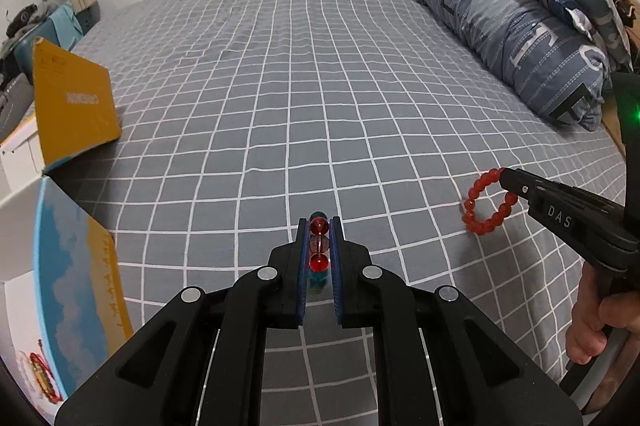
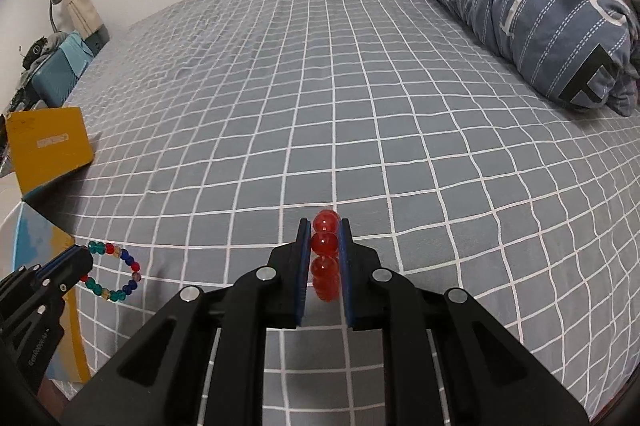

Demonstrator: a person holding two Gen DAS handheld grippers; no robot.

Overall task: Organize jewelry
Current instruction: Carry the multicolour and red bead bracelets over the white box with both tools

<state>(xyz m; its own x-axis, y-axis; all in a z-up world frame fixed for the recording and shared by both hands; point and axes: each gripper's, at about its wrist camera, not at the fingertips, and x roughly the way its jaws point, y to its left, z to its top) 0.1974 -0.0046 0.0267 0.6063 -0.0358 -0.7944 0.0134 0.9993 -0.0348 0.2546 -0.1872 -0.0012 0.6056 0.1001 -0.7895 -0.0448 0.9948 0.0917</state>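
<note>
Here the left gripper (image 1: pixel 319 226) was clenched on a multicoloured bead bracelet (image 2: pixel 116 272), held above the grey checked bedsheet (image 1: pixel 280 86). The right gripper (image 2: pixel 325 226) pinched a red bead bracelet (image 1: pixel 488 202), also off the bedsheet. A yellow-and-blue box (image 1: pixel 76 106) sat at the bedsheet's left edge, and a rolled blue quilt (image 1: pixel 512 30) lay along its right side.

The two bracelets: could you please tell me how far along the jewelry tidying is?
Done: both bracelets are picked up off the checked bedsheet. In hand: the left gripper is shut on the multicolored bracelet, and the right gripper is shut on the red bracelet. Left: neither is stowed yet; the open box at the bed's left edge already holds some jewelry.
</note>
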